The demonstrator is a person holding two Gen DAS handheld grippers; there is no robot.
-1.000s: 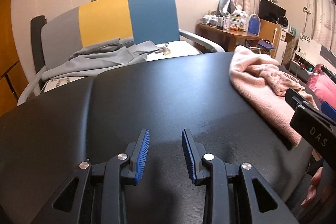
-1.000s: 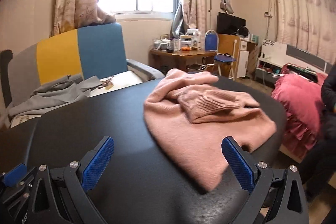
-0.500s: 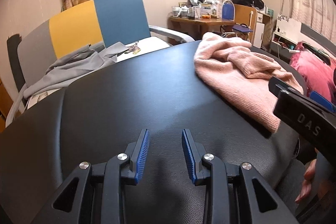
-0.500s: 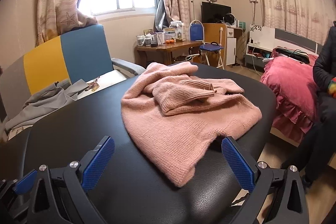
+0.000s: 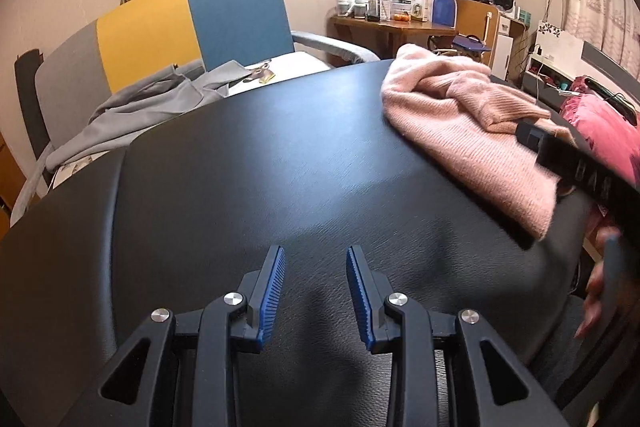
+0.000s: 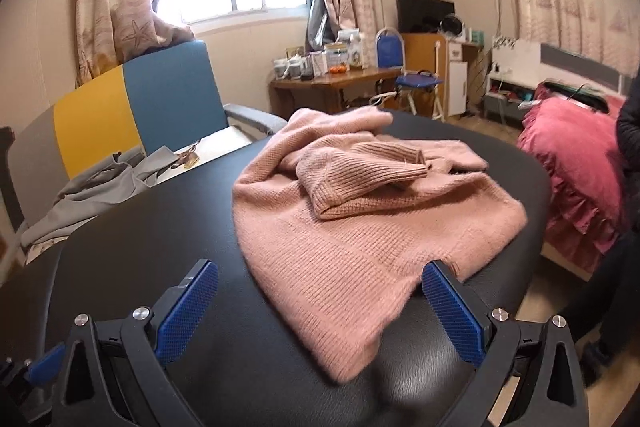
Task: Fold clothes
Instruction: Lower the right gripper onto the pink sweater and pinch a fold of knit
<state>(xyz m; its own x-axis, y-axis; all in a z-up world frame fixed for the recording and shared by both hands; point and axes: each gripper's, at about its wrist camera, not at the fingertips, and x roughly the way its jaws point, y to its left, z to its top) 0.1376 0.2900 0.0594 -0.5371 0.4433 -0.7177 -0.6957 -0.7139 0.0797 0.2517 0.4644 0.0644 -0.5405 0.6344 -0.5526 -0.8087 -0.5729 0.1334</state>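
1. A crumpled pink knitted sweater lies on the black leather-textured desk, at the centre of the right wrist view and the right side of the left wrist view.
2. The right gripper stands wide apart at the bottom of its frame; the sweater's near hem lies between its blue pads, untouched.
3. The left gripper is narrowly parted over bare desk, holding nothing.
4. A grey garment drapes over the grey, yellow and blue chair at upper left.
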